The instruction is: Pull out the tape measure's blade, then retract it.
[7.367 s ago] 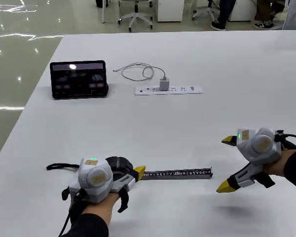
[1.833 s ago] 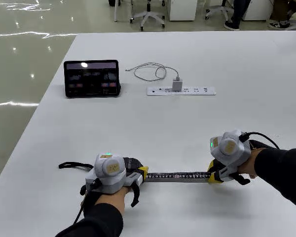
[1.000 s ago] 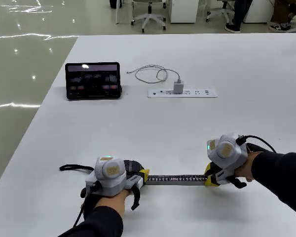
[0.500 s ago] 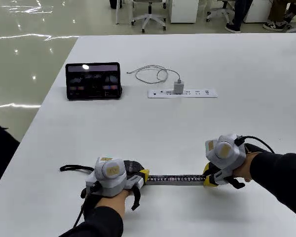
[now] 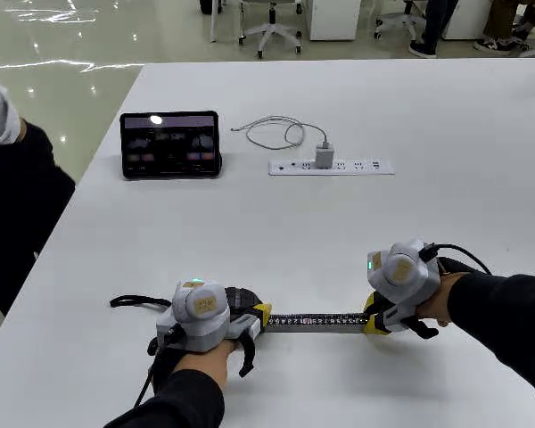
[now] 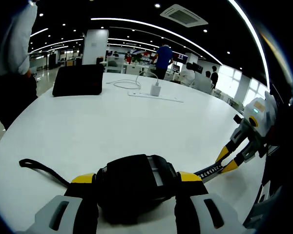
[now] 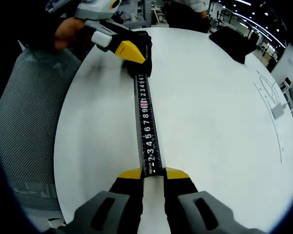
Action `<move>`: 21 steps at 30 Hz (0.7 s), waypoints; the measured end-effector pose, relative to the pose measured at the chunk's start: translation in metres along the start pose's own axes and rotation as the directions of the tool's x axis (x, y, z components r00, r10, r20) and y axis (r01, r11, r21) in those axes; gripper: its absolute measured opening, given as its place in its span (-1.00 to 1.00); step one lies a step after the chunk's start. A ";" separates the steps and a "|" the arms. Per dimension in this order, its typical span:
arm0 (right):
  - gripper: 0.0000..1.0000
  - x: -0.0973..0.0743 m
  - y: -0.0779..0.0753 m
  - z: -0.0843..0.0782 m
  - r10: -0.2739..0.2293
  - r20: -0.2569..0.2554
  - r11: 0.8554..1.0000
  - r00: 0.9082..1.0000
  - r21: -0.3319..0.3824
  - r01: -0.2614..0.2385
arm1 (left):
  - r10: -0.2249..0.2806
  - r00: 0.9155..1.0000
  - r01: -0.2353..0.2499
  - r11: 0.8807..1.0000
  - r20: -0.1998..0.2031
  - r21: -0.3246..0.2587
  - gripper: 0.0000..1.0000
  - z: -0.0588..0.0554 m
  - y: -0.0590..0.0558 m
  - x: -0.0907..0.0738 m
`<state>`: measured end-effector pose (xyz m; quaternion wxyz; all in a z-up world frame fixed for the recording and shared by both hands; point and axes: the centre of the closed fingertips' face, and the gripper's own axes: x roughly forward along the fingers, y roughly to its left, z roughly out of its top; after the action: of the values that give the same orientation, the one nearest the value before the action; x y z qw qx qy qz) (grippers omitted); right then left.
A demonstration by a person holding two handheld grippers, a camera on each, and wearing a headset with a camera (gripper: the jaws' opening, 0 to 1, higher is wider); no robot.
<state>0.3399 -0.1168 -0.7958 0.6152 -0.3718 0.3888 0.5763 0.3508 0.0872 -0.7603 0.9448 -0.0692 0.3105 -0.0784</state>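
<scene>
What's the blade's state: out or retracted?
Out: the blade runs from the case in the left gripper to the right gripper, which pinches its end.

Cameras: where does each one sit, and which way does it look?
Head view: on the person's head, looking forward and down at the table; sleeves, left gripper and right gripper show.
Left gripper view: on the left gripper, looking along its jaws, shut on the case, toward the right gripper.
Right gripper view: on the right gripper, looking along its jaws and the blade back at the left gripper.
Shared: both gripper views show the blade and the other gripper.
</scene>
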 end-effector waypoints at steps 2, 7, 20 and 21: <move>-0.78 0.001 0.000 0.001 0.000 0.001 1.000 1.000 -0.002 0.000 | -0.001 1.000 0.001 1.000 0.000 0.000 0.18 0.000 0.000 0.000; -0.79 0.002 0.002 0.005 0.001 0.001 1.000 1.000 -0.006 -0.001 | -0.001 1.000 0.001 1.000 0.000 0.001 0.18 0.000 0.000 0.000; -0.78 0.005 0.003 0.011 0.003 0.006 1.000 1.000 -0.008 -0.003 | -0.003 1.000 0.003 1.000 0.000 0.000 0.18 0.000 0.001 0.000; -0.78 0.006 0.003 0.011 0.003 0.007 1.000 1.000 -0.008 -0.003 | -0.003 1.000 0.003 1.000 0.000 -0.001 0.18 0.000 0.001 0.000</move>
<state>0.3378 -0.1042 -0.7962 0.6140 -0.3718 0.3851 0.5800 0.3512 0.0879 -0.7605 0.9447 -0.0700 0.3104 -0.0796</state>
